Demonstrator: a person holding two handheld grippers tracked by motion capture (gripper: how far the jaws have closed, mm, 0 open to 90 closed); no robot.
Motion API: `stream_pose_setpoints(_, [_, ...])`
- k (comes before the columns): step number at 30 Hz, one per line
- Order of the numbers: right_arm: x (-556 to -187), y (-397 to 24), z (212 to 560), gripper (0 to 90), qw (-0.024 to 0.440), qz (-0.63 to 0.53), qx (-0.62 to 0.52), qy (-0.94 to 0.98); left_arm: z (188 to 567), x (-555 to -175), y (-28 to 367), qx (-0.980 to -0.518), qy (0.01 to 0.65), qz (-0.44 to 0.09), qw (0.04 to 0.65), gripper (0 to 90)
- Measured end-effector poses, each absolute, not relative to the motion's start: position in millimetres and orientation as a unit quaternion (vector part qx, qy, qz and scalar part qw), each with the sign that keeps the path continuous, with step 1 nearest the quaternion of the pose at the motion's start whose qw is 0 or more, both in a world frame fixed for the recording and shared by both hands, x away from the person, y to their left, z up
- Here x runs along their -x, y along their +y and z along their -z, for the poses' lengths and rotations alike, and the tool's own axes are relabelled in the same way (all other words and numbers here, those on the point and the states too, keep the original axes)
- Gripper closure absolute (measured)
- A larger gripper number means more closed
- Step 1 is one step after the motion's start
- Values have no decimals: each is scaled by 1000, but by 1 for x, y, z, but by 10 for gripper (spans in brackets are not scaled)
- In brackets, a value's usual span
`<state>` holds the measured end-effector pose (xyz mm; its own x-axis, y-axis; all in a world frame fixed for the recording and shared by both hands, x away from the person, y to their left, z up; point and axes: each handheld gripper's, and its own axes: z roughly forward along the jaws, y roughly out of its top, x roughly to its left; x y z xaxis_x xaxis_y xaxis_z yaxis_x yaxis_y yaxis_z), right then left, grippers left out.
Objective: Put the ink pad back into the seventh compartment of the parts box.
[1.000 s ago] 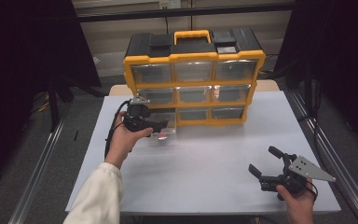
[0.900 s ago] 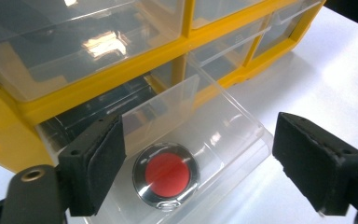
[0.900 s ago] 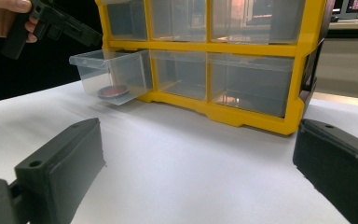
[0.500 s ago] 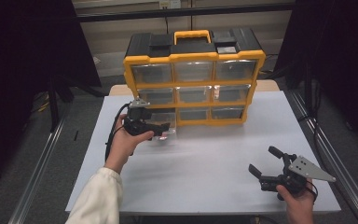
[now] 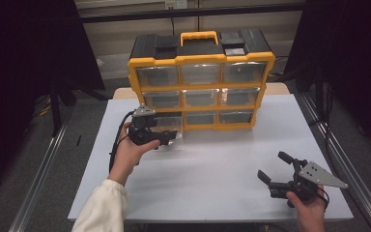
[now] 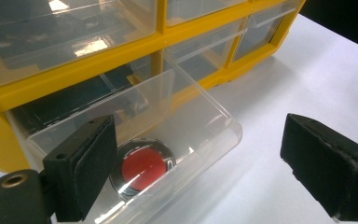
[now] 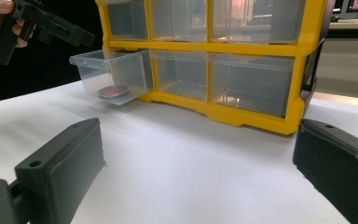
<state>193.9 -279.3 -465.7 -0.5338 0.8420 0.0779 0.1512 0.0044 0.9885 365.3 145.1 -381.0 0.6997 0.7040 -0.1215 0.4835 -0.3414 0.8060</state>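
The bottom-left drawer point(image 6: 135, 121) of the yellow organizer point(image 5: 200, 87) stands pulled out over the white table point(image 5: 212, 188), and a round red disc with a shiny metal rim point(image 6: 142, 169) lies flat on its floor near the front wall. The left gripper point(image 5: 166, 137) hangs just above the drawer's open front with its jaws wide apart; they have just been opening, and nothing is between the pads. So the disc looks already dropped in (a judgement from how things lie), and what seems left is to draw the gripper clear and push the drawer shut. The right gripper point(image 5: 276, 169) waits well apart near the table's front right edge, jaws also apart and empty.

The left gripper view looks down through the clear drawer wall onto the disc, which the high view is too far off to resolve. The right gripper view gives the side-on look: how far the drawer juts from the frame, and the left gripper poised above it
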Motion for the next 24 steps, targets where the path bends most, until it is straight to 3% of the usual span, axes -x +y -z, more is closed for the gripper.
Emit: stream_pose_setpoints(24, [-194, -279, 466, 14, 293, -590, -386, 646, 392, -350, 147, -802, 371, -142, 446, 111])
